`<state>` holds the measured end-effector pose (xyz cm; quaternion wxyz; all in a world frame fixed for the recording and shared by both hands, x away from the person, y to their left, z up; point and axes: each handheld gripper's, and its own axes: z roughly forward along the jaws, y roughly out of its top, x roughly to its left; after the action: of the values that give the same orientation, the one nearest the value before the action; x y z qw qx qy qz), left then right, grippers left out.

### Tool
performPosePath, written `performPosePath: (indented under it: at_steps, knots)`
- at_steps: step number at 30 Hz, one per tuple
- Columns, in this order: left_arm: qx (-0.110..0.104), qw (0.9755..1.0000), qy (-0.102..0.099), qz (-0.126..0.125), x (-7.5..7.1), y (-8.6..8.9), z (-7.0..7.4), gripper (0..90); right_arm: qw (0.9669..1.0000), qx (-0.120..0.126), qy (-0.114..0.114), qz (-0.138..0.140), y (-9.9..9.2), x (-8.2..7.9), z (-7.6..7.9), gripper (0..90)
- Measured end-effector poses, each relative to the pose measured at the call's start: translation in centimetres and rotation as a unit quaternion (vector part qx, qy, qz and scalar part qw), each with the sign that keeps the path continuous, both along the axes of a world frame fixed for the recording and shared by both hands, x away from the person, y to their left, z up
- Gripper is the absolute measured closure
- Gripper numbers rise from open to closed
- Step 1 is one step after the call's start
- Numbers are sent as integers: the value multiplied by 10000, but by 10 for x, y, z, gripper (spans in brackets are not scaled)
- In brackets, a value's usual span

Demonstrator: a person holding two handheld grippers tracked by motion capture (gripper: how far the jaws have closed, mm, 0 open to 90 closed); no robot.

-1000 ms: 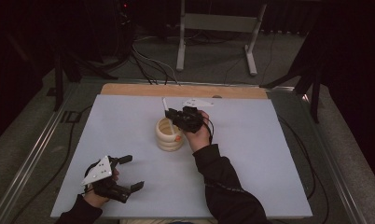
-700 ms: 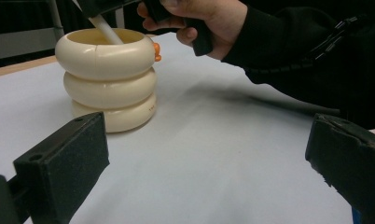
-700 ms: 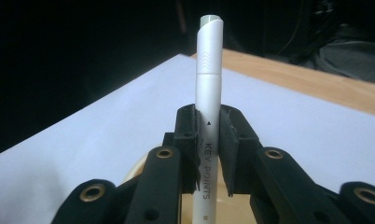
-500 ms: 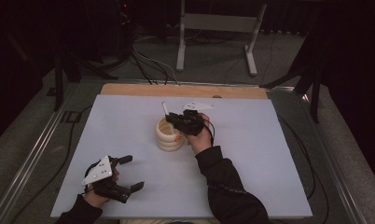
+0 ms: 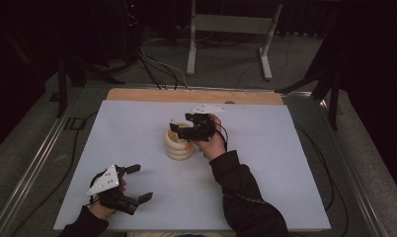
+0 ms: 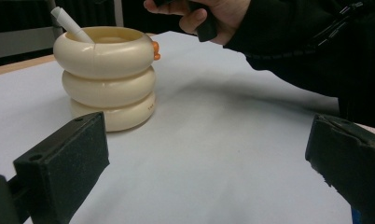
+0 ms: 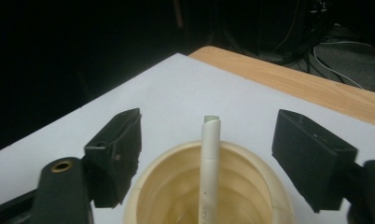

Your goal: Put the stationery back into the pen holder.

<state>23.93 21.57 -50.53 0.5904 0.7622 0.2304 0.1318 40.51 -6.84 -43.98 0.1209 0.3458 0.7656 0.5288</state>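
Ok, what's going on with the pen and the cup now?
Right gripper just opened, pen loose between its jaws, standing in the cream cup. Left gripper open, holding nothing, apart from the cup. Nothing in the way.

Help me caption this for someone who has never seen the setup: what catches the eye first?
First, the cream ringed holder in the middle of the pale table, with a white pen leaning inside it. The right gripper hovers right above it; its jaws have just been opening, wide of the pen and not touching it. The left gripper waits open near the front edge.
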Motion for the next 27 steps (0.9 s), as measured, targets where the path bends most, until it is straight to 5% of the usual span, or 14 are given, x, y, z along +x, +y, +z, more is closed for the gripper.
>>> performPosePath:
  at_steps: [3, 12, 27]
  knots:
    - [-3, 10000, 4, -1, 0, 0, 0, 0, 10000, 18, 21, 23, -2, 0, 3, 196]
    - [11, 10000, -14, 6, -1, 0, 0, 0, 9978, -87, 39, 659, -11, -4, 13, 14]
    - [29, 10000, -11, 16, -1, 0, 0, 0, 9980, -197, -35, 599, -40, -9, 26, 0]
